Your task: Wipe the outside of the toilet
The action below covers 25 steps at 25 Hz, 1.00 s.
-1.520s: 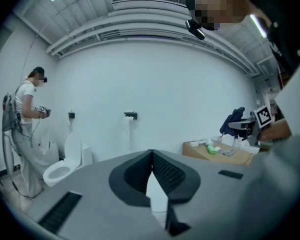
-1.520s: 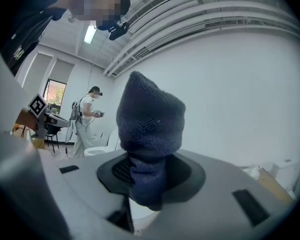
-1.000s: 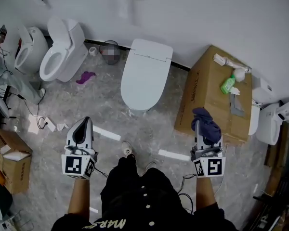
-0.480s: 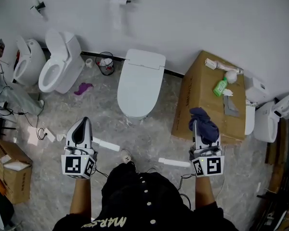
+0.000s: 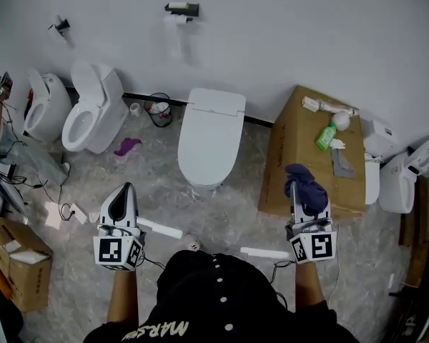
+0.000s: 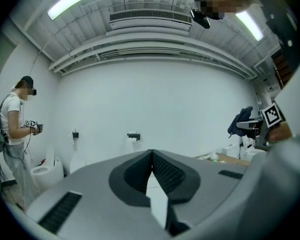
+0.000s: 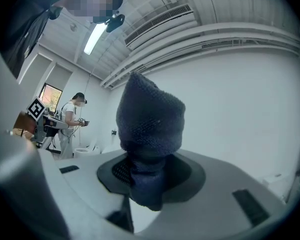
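Two grippers hang well short of toilet (image 5: 211,138), lid down: right gripper (image 7: 145,171) clamps dark cloth (image 7: 150,124); left gripper (image 6: 151,156) closed, empty. Cloth off toilet: fits pre-wipe approach or finished withdrawal; porcelain shows neither.

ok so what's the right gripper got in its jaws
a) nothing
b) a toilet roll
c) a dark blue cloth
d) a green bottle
C: in the right gripper view the right gripper has its jaws closed on a dark blue cloth, which bunches up above them.
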Each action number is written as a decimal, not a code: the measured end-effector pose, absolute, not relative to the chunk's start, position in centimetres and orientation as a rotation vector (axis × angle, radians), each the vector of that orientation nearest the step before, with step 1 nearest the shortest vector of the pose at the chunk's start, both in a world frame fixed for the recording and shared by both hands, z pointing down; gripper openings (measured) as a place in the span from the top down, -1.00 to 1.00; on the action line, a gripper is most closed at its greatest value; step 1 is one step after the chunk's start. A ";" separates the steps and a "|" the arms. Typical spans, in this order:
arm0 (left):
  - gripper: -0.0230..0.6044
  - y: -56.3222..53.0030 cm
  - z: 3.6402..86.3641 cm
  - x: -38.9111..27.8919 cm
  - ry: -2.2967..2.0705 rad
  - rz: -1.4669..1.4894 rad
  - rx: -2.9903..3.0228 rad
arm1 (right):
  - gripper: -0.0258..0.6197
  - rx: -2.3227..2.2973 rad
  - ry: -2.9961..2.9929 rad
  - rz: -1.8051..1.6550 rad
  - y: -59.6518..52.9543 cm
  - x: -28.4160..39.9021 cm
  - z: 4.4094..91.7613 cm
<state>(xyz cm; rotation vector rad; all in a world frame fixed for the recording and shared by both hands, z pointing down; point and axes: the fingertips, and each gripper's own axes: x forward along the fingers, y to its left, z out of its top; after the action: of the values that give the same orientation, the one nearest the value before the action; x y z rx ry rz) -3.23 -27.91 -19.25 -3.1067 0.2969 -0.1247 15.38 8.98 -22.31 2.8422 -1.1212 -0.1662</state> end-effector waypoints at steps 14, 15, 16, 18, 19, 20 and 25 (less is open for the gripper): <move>0.89 -29.2 -19.8 -5.6 0.400 -0.088 -3.105 | 0.54 2.871 -0.997 -0.166 11.4 15.0 -21.7; 0.89 -29.0 -19.9 -5.4 0.394 -0.086 -3.104 | 0.54 2.872 -0.997 -0.164 11.5 15.0 -21.6; 0.89 -29.0 -19.9 -5.3 0.389 -0.085 -3.101 | 0.54 2.873 -0.996 -0.163 11.5 15.0 -21.6; 0.89 -29.0 -19.9 -5.1 0.387 -0.082 -3.097 | 0.54 2.875 -0.996 -0.162 11.4 15.2 -21.5; 0.89 -29.0 -19.9 -5.1 0.390 -0.083 -3.096 | 0.54 2.874 -0.999 -0.162 11.3 15.2 -21.5; 0.89 -29.0 -19.9 -5.1 0.395 -0.087 -3.096 | 0.54 2.873 -1.001 -0.161 11.2 15.3 -21.6; 0.89 -28.9 -19.5 -4.9 0.399 -0.096 -3.118 | 0.54 2.861 -1.012 -0.161 11.0 15.3 -21.5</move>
<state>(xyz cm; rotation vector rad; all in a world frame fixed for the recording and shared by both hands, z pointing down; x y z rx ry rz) -4.95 -28.90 -19.54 -3.1184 0.3995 -0.0961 15.32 10.96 -21.48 2.8610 -1.0117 -0.1609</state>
